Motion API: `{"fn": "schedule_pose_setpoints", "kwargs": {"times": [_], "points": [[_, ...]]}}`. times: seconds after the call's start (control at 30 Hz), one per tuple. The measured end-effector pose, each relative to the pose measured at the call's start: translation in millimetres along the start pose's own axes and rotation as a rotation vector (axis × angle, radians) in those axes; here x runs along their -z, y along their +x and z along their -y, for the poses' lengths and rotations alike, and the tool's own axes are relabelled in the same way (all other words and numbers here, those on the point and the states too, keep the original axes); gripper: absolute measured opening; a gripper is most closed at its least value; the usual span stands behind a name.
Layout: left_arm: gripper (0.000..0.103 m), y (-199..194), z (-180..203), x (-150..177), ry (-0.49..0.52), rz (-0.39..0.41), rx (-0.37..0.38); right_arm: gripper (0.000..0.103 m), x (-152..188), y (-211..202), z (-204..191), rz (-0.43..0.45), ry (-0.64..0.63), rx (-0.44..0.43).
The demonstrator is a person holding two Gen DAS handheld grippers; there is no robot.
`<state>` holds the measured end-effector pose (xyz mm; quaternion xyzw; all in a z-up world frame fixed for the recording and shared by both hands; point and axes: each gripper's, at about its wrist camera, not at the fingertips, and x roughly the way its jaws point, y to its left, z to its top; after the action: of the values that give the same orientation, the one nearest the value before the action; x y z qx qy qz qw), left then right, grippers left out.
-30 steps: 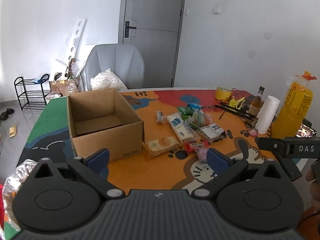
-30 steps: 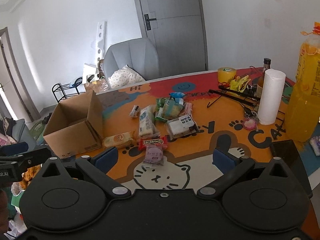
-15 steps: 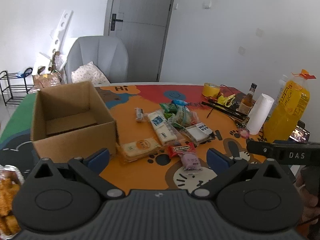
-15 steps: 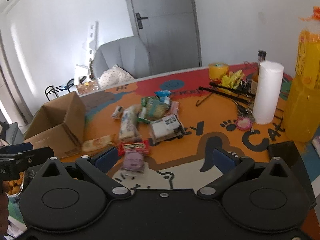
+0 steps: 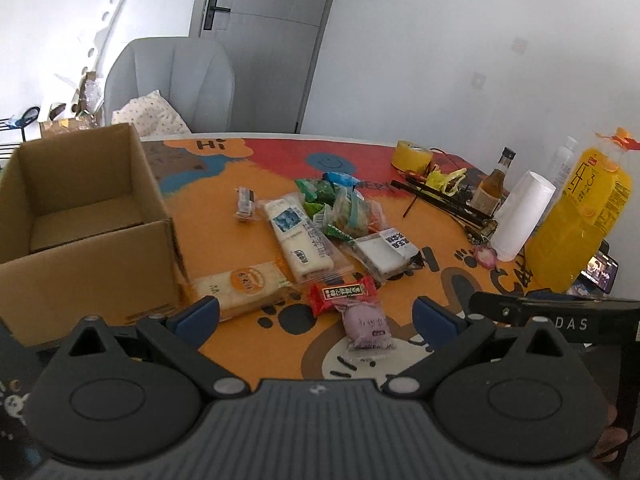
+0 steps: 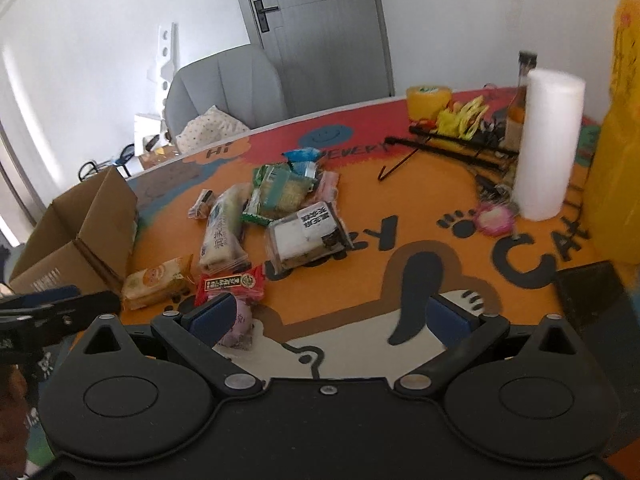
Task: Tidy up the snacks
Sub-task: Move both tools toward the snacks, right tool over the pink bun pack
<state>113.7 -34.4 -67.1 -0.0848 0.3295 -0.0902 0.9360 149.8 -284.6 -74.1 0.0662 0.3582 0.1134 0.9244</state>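
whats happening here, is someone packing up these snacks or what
A person holds a claw in each hand over a table strewn with wrapped snacks. Both the left claw and the right claw are open and hold nothing. The cardboard box at the left looks empty, so nothing seems packed yet. The purple snack packet and the red snack packet lie nearest the claws.

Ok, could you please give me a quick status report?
Both grippers, left and right, open, empty. Snacks on table, cardboard box empty. Nothing blocking.
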Motion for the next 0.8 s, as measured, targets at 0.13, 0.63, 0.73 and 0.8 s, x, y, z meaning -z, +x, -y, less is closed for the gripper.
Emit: {"fn": "schedule_pose_setpoints", "kwargs": {"times": [0.13,0.63,0.73,0.8], "points": [[0.100,16,2,0,0.004,-0.012,0.005,0.103,0,12,2,-0.012,0.004,-0.003],[0.065,46,-18,1,0.000,-0.062,-0.030,0.072,1,49,-31,-0.113,-0.022,-0.169],[0.065,47,-21,-3,0.004,-0.050,-0.034,0.069,1,57,-39,-0.135,-0.033,-0.179],[0.065,47,-22,-5,0.011,-0.040,-0.030,0.066,1,61,-43,-0.147,-0.042,-0.178]]}}
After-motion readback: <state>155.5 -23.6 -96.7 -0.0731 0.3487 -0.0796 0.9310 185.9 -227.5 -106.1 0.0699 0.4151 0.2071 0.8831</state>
